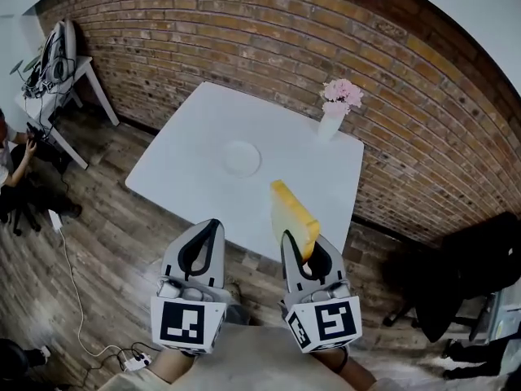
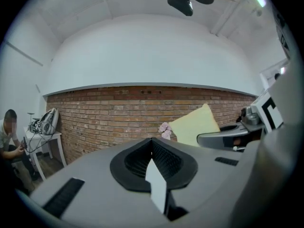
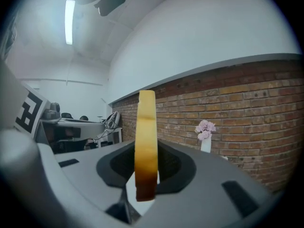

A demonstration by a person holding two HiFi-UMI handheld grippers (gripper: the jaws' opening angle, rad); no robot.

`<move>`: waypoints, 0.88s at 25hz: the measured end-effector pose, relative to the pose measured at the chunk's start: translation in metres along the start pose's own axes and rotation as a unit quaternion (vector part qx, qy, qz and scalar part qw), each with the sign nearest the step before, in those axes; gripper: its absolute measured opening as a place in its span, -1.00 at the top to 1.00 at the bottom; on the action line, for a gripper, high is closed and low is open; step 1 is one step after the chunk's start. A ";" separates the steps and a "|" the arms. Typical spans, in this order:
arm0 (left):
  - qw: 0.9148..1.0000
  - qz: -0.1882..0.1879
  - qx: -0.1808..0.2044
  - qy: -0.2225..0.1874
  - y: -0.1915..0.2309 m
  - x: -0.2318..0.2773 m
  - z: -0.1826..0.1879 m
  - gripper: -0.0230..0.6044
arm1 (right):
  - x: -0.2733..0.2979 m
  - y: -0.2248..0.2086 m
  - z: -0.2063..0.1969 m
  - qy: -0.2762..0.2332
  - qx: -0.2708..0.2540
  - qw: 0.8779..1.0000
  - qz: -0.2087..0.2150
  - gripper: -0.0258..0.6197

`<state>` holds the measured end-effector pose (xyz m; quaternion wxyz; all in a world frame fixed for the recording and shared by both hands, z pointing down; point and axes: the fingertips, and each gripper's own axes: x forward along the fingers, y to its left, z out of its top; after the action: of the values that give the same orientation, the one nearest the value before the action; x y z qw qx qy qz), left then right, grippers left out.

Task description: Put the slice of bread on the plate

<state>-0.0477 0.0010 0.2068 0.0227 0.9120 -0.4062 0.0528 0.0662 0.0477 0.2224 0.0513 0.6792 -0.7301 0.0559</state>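
Note:
A slice of bread (image 1: 293,217) with a yellow face and brown crust stands upright on edge in my right gripper (image 1: 301,239), whose pads are shut on its lower end. In the right gripper view the bread (image 3: 146,146) shows edge-on between the jaws of the right gripper (image 3: 146,177). My left gripper (image 1: 215,223) sits beside it at the left, jaws together and empty; its tips (image 2: 152,141) meet in its own view. The round white plate (image 1: 241,158) lies empty on the white table (image 1: 187,149), ahead of both grippers, which hang over the wooden floor short of the table's near edge.
A white vase (image 1: 332,125) with pink flowers (image 1: 342,94) stands at the table's far right corner by the brick wall. A side table with gear (image 1: 55,65) and a seated person (image 1: 11,169) are at the left. A black chair (image 1: 468,275) stands at the right.

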 end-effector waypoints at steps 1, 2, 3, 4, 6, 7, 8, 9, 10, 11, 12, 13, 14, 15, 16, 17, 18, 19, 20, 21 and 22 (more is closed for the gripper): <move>1.000 -0.002 -0.001 0.003 0.006 0.007 -0.001 0.90 | 0.008 -0.001 0.000 0.002 0.000 1.000 -0.002 0.63; 1.000 -0.003 -0.002 0.005 0.011 0.014 -0.002 0.90 | 0.017 -0.002 0.000 0.004 0.000 1.000 -0.003 0.64; 1.000 -0.005 -0.003 0.005 0.016 0.020 -0.003 0.90 | 0.024 -0.003 0.000 0.006 0.000 1.000 -0.004 0.63; 1.000 -0.008 -0.004 0.006 0.021 0.026 -0.004 0.90 | 0.031 -0.003 0.000 0.007 -0.001 1.000 -0.005 0.64; 1.000 -0.014 -0.007 0.010 0.030 0.036 -0.006 0.90 | 0.043 -0.002 0.000 0.012 -0.002 1.000 -0.008 0.64; 1.000 -0.017 -0.008 0.011 0.034 0.040 -0.007 0.90 | 0.049 -0.002 -0.001 0.014 -0.002 1.000 -0.010 0.63; 1.000 -0.020 -0.009 0.013 0.038 0.045 -0.009 0.90 | 0.053 -0.001 -0.002 0.017 -0.003 1.000 -0.012 0.64; 1.000 -0.022 -0.011 0.014 0.041 0.049 -0.010 0.90 | 0.058 -0.001 -0.003 0.020 -0.003 1.000 -0.014 0.64; 1.000 -0.024 -0.013 0.014 0.045 0.053 -0.010 0.90 | 0.063 -0.001 -0.003 0.022 -0.003 1.000 -0.016 0.64; 1.000 -0.026 -0.014 0.012 0.048 0.056 -0.010 0.90 | 0.066 -0.001 -0.003 0.025 -0.004 1.000 -0.017 0.64; 1.000 -0.027 -0.013 0.009 0.052 0.059 -0.010 0.90 | 0.069 -0.001 -0.003 0.027 -0.005 0.999 -0.018 0.63; 1.000 -0.027 -0.012 0.008 0.055 0.061 -0.011 0.90 | 0.072 0.000 -0.002 0.029 -0.006 0.999 -0.019 0.64; 0.999 -0.028 -0.012 0.009 0.057 0.063 -0.012 0.90 | 0.074 0.000 -0.002 0.030 -0.007 0.999 -0.020 0.63; 0.999 -0.029 -0.015 0.012 0.059 0.064 -0.012 0.90 | 0.076 0.000 -0.001 0.031 -0.008 0.999 -0.021 0.63; 0.999 -0.029 -0.019 0.014 0.060 0.065 -0.013 0.90 | 0.077 0.000 -0.001 0.033 -0.009 0.999 -0.021 0.63; 0.999 -0.029 -0.021 0.016 0.061 0.066 -0.014 0.90 | 0.078 0.001 -0.002 0.035 -0.009 0.999 -0.021 0.63; 0.999 -0.028 -0.023 0.016 0.063 0.066 -0.014 0.90 | 0.079 0.001 -0.002 0.037 -0.009 0.999 -0.021 0.64; 0.999 -0.027 -0.023 0.016 0.064 0.067 -0.014 0.90 | 0.080 0.001 -0.002 0.040 -0.009 0.999 -0.021 0.63; 0.999 -0.027 -0.023 0.016 0.065 0.068 -0.014 0.90 | 0.081 0.001 -0.003 0.042 -0.009 0.999 -0.021 0.64; 0.999 -0.026 -0.024 0.018 0.066 0.069 -0.015 0.90 | 0.082 0.001 -0.002 0.044 -0.009 0.999 -0.020 0.64; 0.999 -0.026 -0.026 0.023 0.067 0.069 -0.017 0.90 | 0.084 0.001 -0.002 0.045 -0.010 0.999 -0.019 0.64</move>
<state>-0.0531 -0.0934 0.2317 0.0573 0.9198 -0.3832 0.0620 0.0593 -0.0349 0.2369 0.0922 0.6891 -0.7145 0.0781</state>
